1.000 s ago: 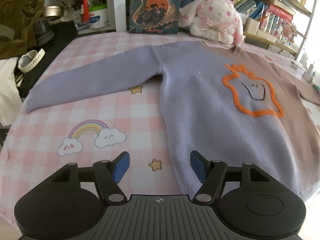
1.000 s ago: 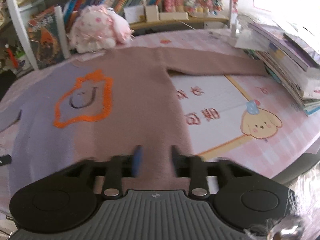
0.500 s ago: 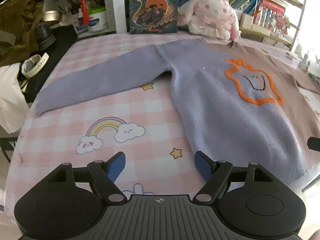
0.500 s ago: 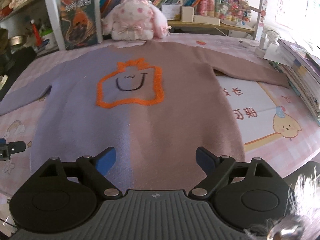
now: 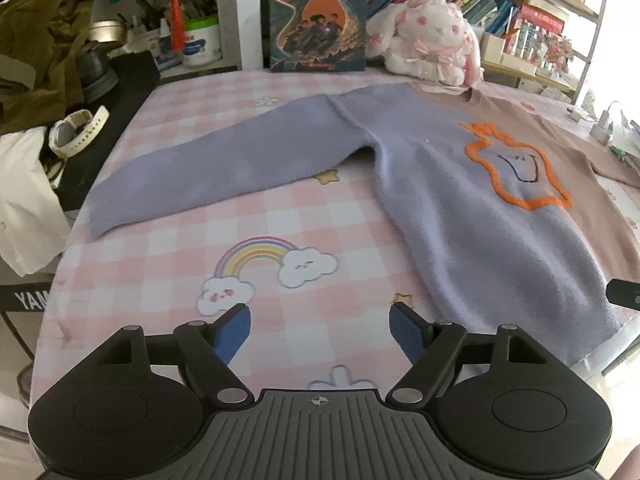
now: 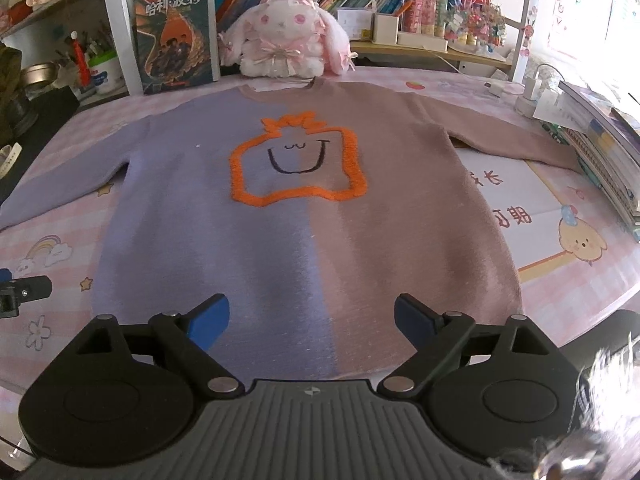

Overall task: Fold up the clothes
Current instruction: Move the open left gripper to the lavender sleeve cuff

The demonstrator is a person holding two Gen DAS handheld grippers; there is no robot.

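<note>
Left gripper (image 5: 320, 322): jaws spread wide, nothing between them, hovering over the bare pink checked tablecloth (image 5: 168, 272) just left of the sweater's near hem. A rainbow-and-cloud print (image 5: 266, 266) sits just beyond the fingertips.

Right gripper (image 6: 311, 320): jaws also wide apart and empty, poised over the near hem of the sweater (image 6: 304, 208), roughly centred on the seam where the two colours meet.

Sweater lies flat and face up, unfolded — left half lilac, right half dusty pink, an orange outlined smiley figure (image 6: 298, 160) on the chest. Collar at the far side, hem at the near table edge. Lilac sleeve (image 5: 224, 164) stretches out left and slightly nearward; pink sleeve (image 6: 508, 140) runs out to the right, its cuff near a stack of books (image 6: 604, 156).

Far side, just past the collar: a white and pink plush bunny (image 6: 286, 46), with an upright book (image 6: 176, 36) to its left. Bookshelves behind — details too small to read.
</note>
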